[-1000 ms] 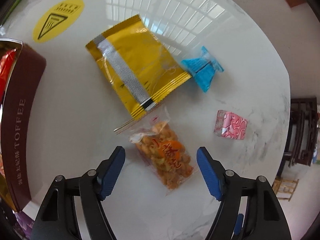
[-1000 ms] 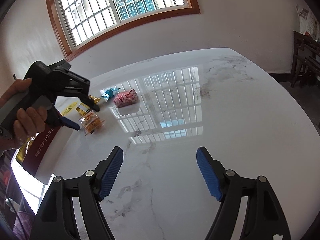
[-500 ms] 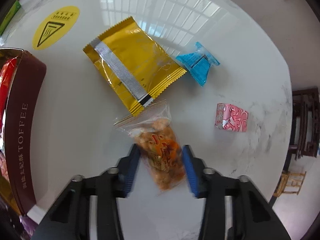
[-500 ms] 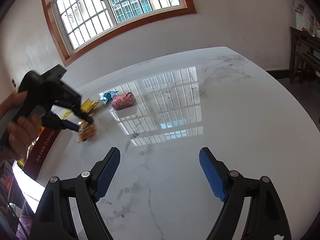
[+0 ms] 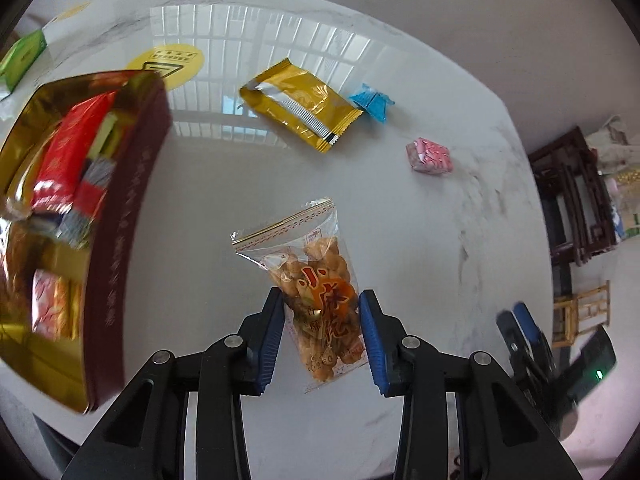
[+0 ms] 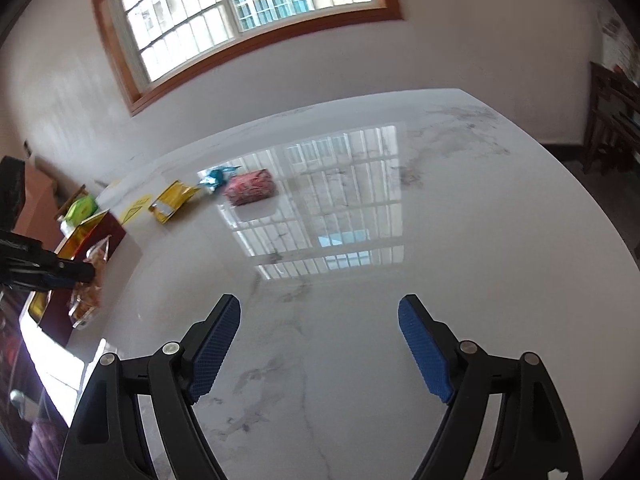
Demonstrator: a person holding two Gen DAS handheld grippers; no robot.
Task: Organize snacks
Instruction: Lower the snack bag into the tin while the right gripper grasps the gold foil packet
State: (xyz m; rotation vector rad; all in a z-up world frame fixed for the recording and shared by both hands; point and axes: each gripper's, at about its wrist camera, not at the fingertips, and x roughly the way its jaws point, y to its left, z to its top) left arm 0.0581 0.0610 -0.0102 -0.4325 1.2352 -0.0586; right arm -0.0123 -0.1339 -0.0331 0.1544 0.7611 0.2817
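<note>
Left gripper: clamped on the clear snack bag, blue pads pressed to both its sides; bag lifted off the table, sealed top toward 12 o'clock.
Snack bag contents: golden fried pieces under an orange label; printed characters partly covered by the pads.
Right gripper: wide apart, nothing between the pads, above bare marble.
Toffee tin: at 9 o'clock in the left wrist view, dark red wall, gold inside; near end cut off by the lens edge, side lettering blurred.
Tin contents: red packet and a pink-and-white sweet, smeared by blur; the rest unreadable.
Gold packet: on the table at 12 o'clock, flat, just beside the blue candy.
Pink candy: at 1 o'clock, apart from the other two.
Yellow sticker: at 11 o'clock, lower part hidden behind the tin.
Green box: far edge at 10 o'clock, cropped.
Right wrist view, 9 o'clock: left gripper's dark body cut off by the frame; bag hanging in front of the tin, blurred.
</note>
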